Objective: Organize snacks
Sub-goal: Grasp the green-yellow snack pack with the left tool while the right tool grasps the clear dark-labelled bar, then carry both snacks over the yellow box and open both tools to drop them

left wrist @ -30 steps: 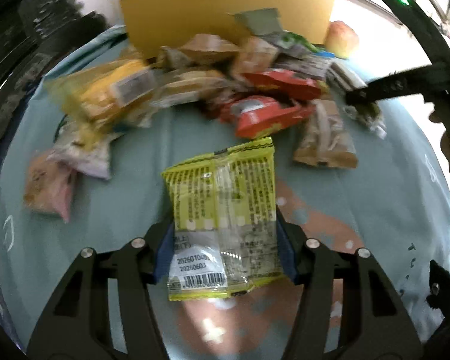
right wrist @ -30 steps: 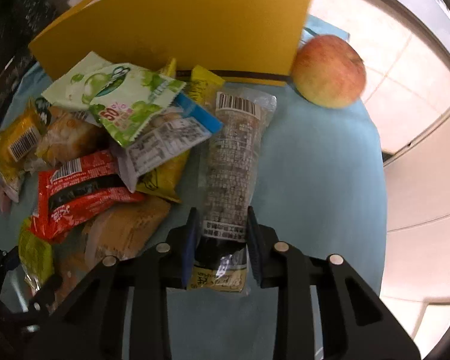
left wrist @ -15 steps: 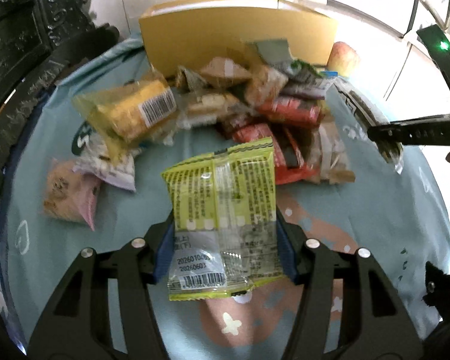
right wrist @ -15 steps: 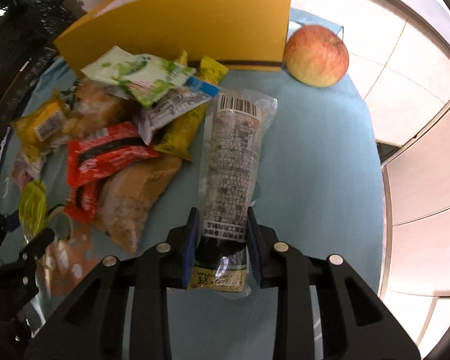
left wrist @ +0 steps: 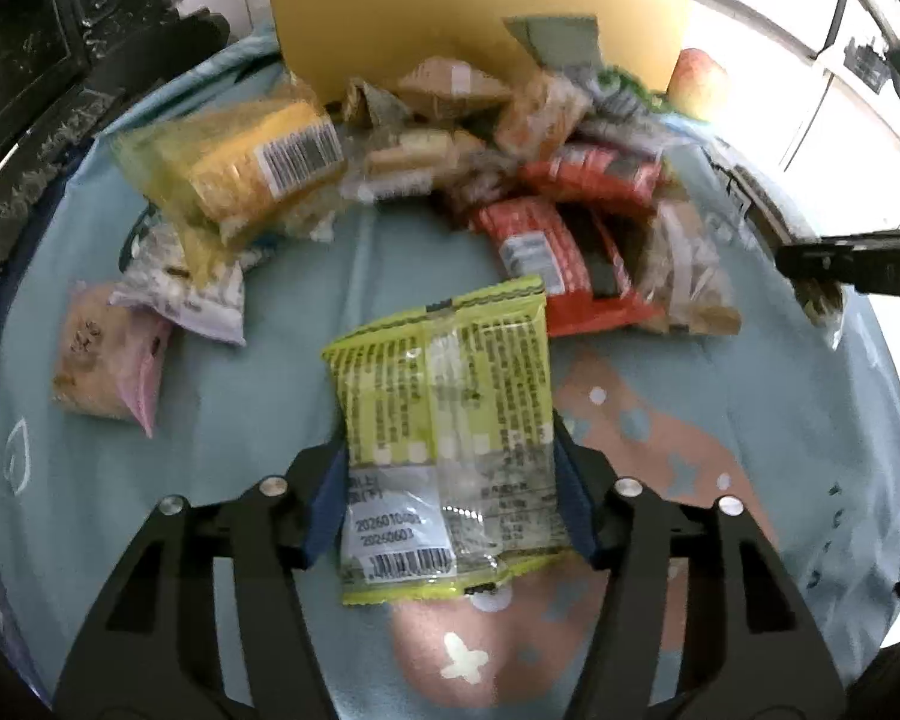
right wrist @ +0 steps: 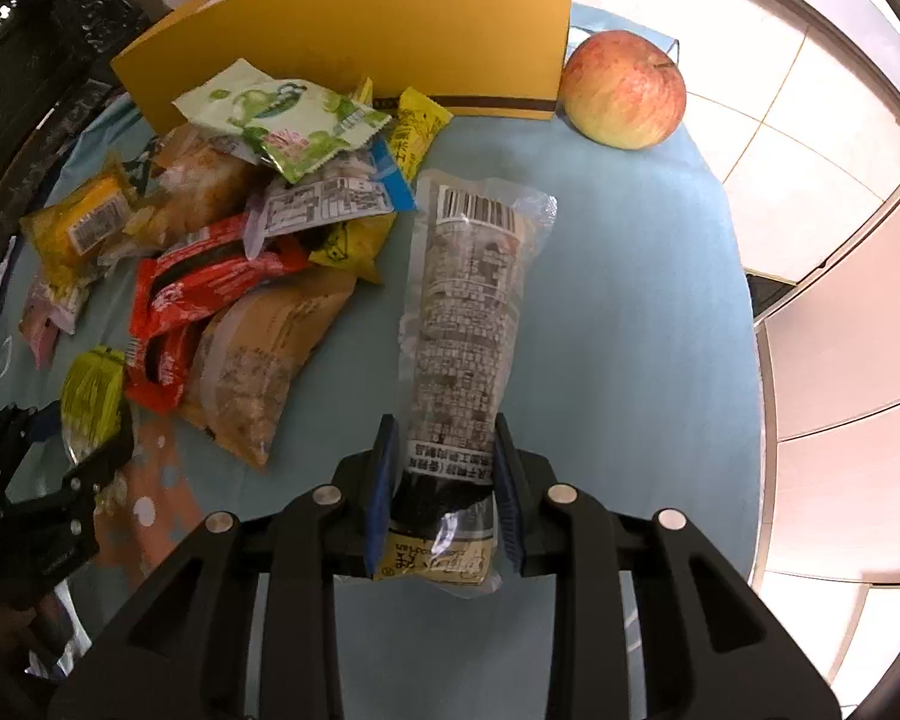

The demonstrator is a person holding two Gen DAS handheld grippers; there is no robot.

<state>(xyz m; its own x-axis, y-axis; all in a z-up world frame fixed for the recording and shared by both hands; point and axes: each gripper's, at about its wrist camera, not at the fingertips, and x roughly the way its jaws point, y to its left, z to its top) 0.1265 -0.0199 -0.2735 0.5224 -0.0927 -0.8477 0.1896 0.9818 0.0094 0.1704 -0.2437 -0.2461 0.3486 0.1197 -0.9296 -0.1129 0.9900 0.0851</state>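
apple point(right wrist: 624, 97) (beside yellow box point(right wrist: 390, 30)) | teal cloth point(right wrist: 630, 300) | tiled floor point(right wrist: 798, 138)

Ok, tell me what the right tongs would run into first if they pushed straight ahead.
The right tongs are shut on a long dark snack tube that points out over bare blue cloth. Beyond its tip the yellow box looks like the first thing in line, with the apple just to its right, though depth is hard to judge.

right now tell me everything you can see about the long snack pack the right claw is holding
The long snack pack is a slim tube-shaped packet in clear crinkly plastic, dark inside, covered with small printed text. A barcode label sits at its far end, and a yellow printed band at its near end. The right claw is shut on it near that lower end, blue pads pressing both sides. It points away from the camera over the blue tablecloth, right of the snack pile, apart from the apple.
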